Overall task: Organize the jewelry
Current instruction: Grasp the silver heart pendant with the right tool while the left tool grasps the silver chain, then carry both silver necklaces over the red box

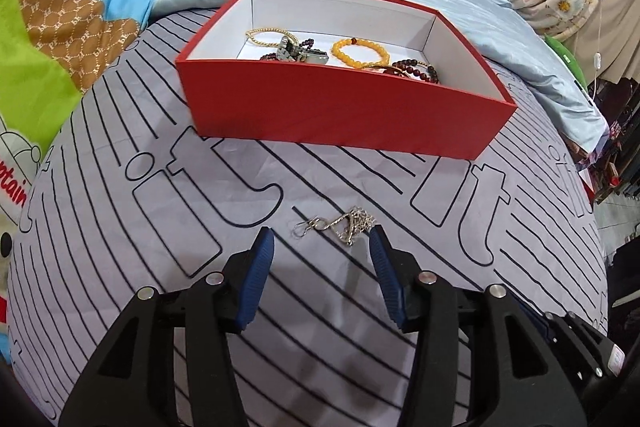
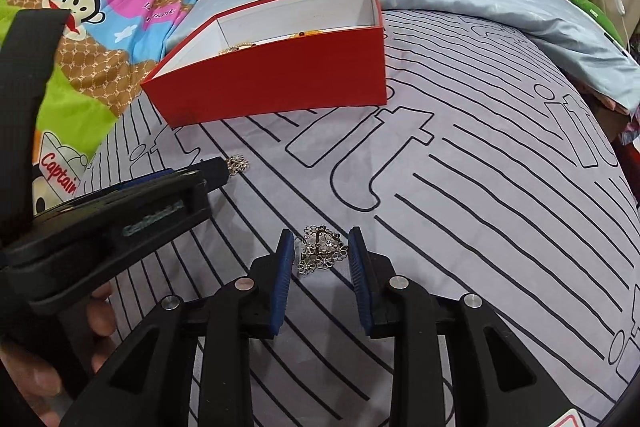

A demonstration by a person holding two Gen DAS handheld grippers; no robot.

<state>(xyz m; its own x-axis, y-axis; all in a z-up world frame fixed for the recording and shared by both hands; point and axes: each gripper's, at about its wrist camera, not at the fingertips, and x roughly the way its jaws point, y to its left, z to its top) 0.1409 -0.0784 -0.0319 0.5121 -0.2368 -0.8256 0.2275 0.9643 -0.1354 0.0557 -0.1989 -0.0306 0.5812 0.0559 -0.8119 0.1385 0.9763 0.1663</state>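
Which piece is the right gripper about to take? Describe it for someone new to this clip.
Start at the red cardboard box on the striped grey bedsheet. Nearer the camera, between the open right gripper, lies a silver flower-link chain. Unlike the beaded bracelets inside the box, it is metal filigree.

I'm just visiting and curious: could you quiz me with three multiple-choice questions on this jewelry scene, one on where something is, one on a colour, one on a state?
1. Where does the yellow bead bracelet lie?
A. inside the box
B. on the striped sheet
C. between gripper fingers

2. What colour is the box outside?
A. white
B. red
C. blue

3. How is the right gripper?
A. shut on nothing
B. out of view
C. open around the silver flower piece

Answers: 1 A, it rests on the box's white floor. 2 B, the outer walls are red. 3 C, its fingers stand apart beside the piece.
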